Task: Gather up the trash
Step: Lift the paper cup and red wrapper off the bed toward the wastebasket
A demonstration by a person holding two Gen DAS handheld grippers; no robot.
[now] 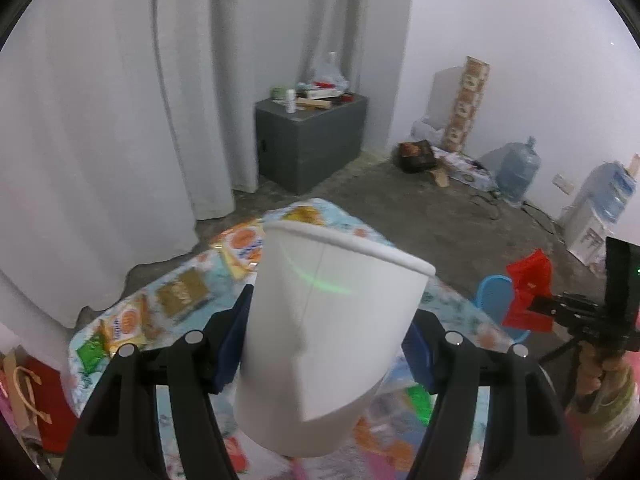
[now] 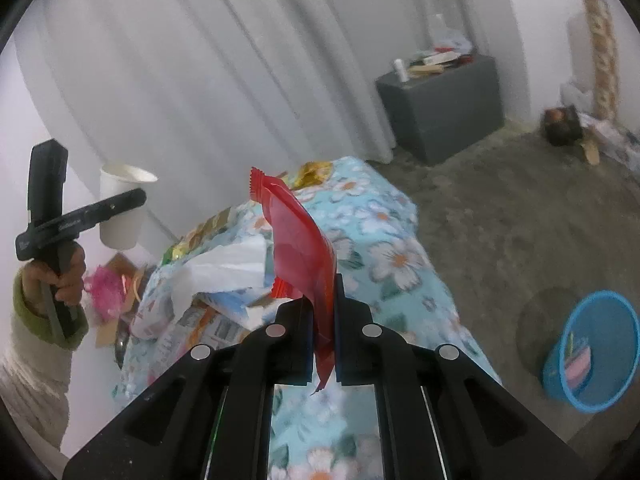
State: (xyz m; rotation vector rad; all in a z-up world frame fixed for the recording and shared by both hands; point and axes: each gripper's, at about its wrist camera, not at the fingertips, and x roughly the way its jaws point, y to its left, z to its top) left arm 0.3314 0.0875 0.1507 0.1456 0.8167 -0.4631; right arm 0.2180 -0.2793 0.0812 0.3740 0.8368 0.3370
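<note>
One white paper cup (image 1: 320, 332) sits clamped in the left gripper (image 1: 324, 344); one red wrapper (image 2: 304, 248) is pinched in the closed right gripper (image 2: 323, 320). Beyond, several wrappers (image 1: 176, 296) litter the floral tablecloth (image 2: 384, 240). One blue bin (image 2: 592, 352) stands at four o'clock on the floor, one grey cabinet (image 2: 444, 108) at one o'clock.
</note>
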